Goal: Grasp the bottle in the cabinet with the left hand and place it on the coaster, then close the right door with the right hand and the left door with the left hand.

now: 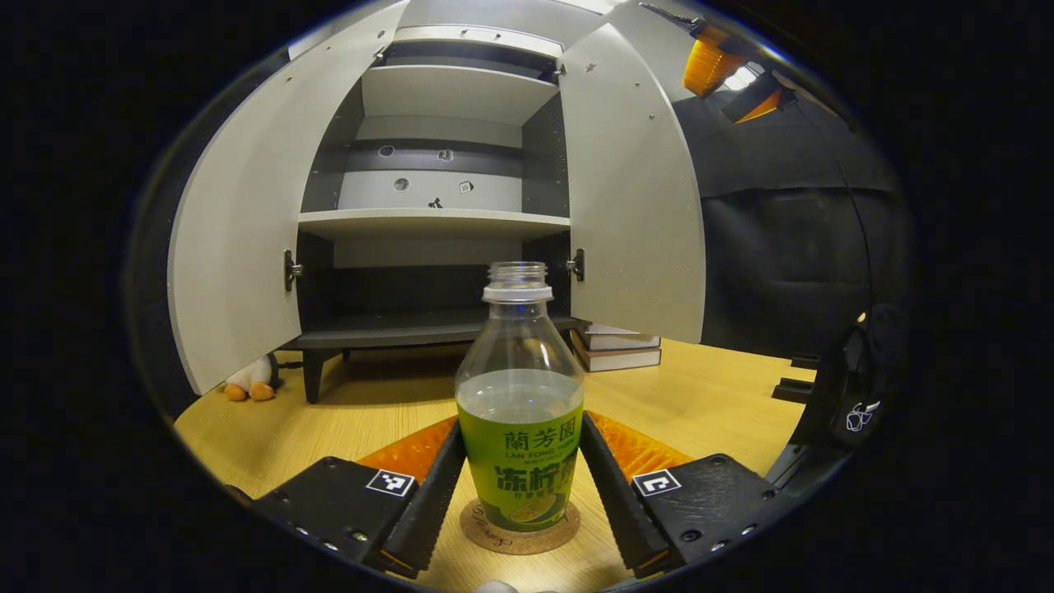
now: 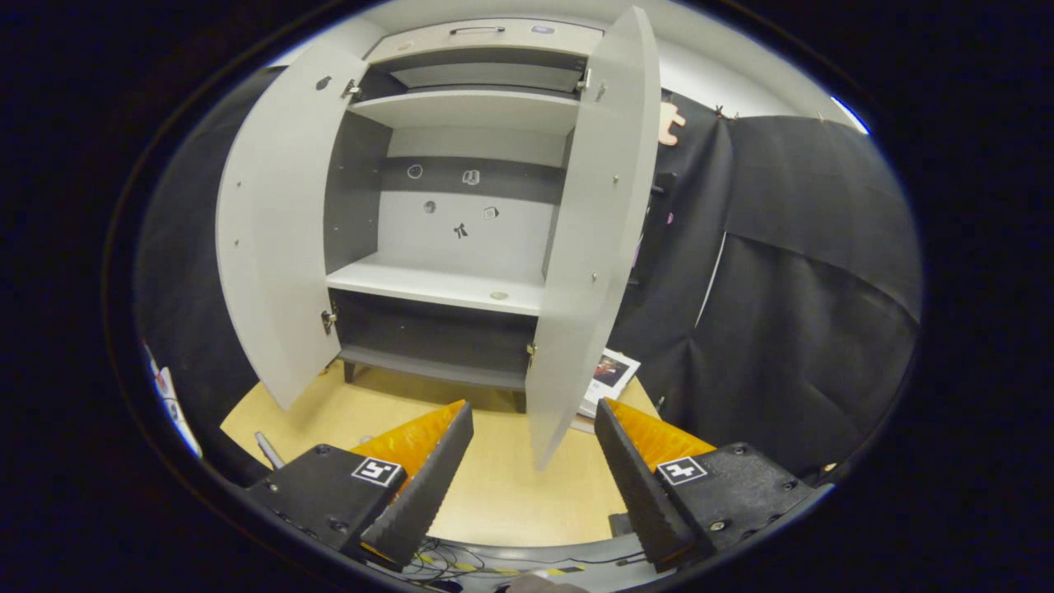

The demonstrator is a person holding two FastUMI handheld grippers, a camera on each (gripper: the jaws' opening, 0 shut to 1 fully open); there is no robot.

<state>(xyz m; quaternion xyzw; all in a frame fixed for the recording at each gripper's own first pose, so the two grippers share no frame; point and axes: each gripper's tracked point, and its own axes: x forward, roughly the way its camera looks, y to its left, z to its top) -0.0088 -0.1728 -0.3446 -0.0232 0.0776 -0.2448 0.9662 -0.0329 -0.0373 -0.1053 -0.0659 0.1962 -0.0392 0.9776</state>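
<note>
Now my left hand-held gripper [image 1: 520,486] clamps the tea bottle [image 1: 520,412] upright on the cork coaster [image 1: 520,534], my right hand-held gripper [image 2: 533,469] is apart, both doors unclosed.

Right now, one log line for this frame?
bottle: upright on coaster | left claw: around bottle, contact unclear | right claw: open, near right door | doors: both open

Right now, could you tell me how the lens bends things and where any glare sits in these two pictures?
Left gripper view: fisheye bows the cabinet doors outward; the bottle stays sharp; a bright light glares top right. Right gripper view: the right door curves strongly; lighting is even.
</note>
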